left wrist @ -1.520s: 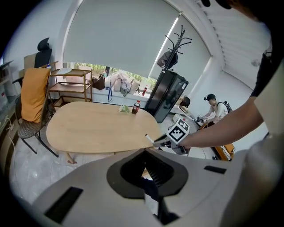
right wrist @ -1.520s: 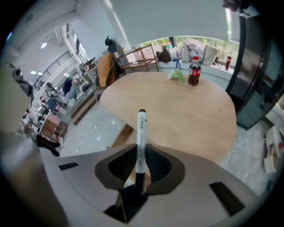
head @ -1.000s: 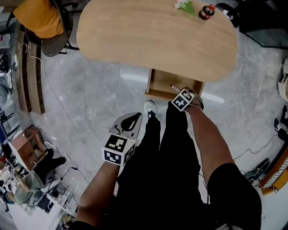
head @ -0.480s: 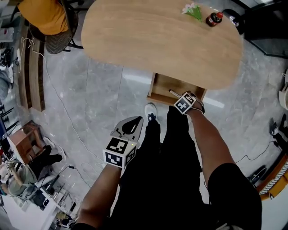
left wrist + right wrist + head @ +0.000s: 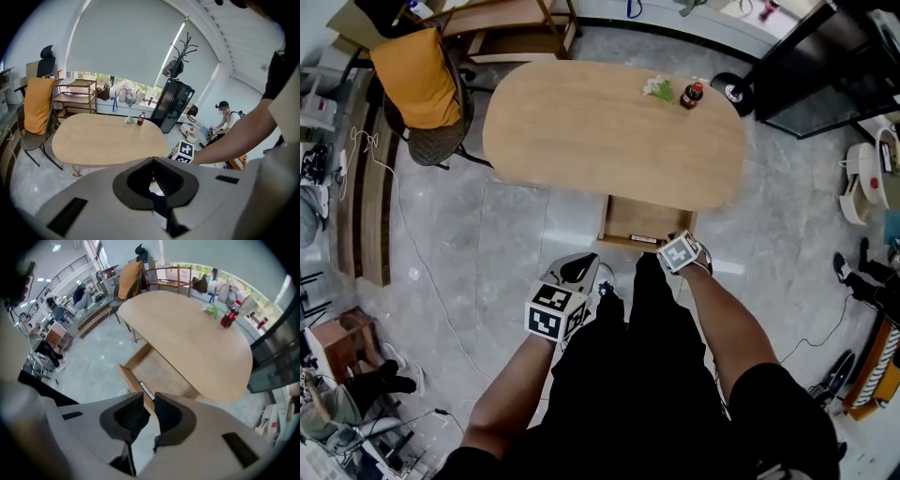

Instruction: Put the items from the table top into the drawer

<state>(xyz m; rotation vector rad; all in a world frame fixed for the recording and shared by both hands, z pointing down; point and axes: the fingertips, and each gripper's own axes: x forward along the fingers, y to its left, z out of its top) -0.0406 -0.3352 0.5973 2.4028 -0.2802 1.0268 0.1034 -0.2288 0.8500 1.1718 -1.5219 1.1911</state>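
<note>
Currently we hold the right gripper (image 5: 150, 401) at the front edge of the open drawer (image 5: 161, 373), its jaws pinching that edge by their tips, just beside a small white strip (image 5: 146, 391) on it. Our left gripper (image 5: 152, 160) hangs lower at our left side, above the grey floor (image 5: 487, 244), jaws pressed together on nothing. The drawer sticks out from under the near rim of the oval wooden surface (image 5: 600, 141). At the far end of the surface stand a dark bottle (image 5: 691, 95) with a red cap and, just beside it, a green and white bundle (image 5: 659, 89), both well apart from the drawer. A chair (image 5: 417, 80) draped in orange cloth stands at the surface's left end
</note>
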